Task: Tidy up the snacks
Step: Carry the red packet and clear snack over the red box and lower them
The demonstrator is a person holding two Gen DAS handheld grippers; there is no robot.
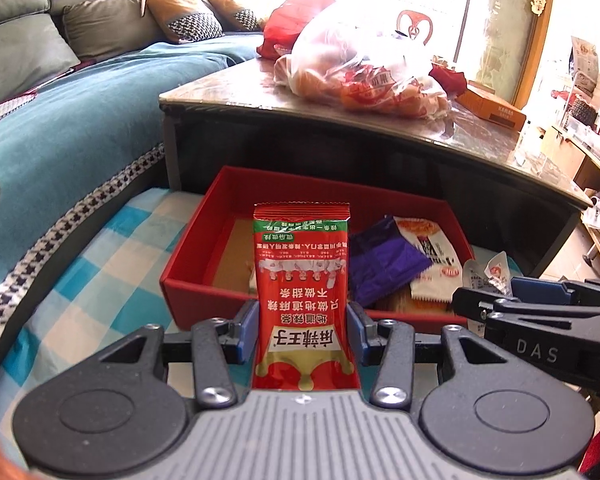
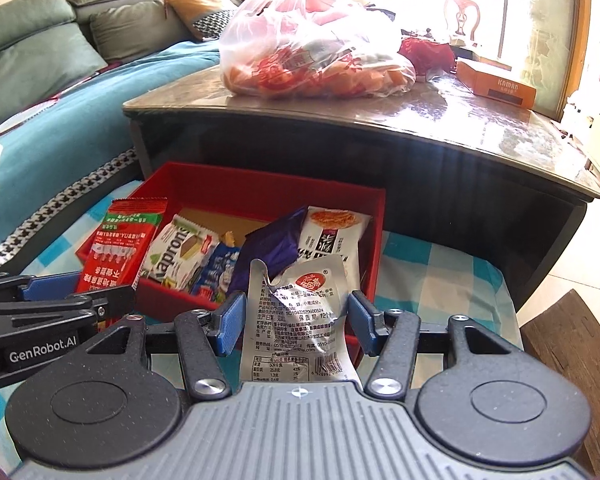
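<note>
My left gripper (image 1: 304,316) is shut on a red snack packet (image 1: 304,280) with a green band, held upright between the blue pads. Just behind it an open red box (image 1: 204,216) holds a purple packet (image 1: 380,260) and a white noodle packet (image 1: 432,256). My right gripper (image 2: 296,316) is shut on a crinkled silver packet (image 2: 296,320) with a red logo, just in front of the red box (image 2: 260,188). That box also holds a wafer packet (image 2: 176,252) and a small blue packet (image 2: 216,272). The two grippers are side by side.
The box rests on a blue-and-white checked cloth (image 1: 100,264). Behind it a dark low table (image 2: 460,120) carries a clear plastic bag of snacks (image 2: 312,52) and an orange carton (image 2: 496,80). A sofa with a teal cover (image 1: 80,120) lies left; a wooden stool (image 2: 572,344) is right.
</note>
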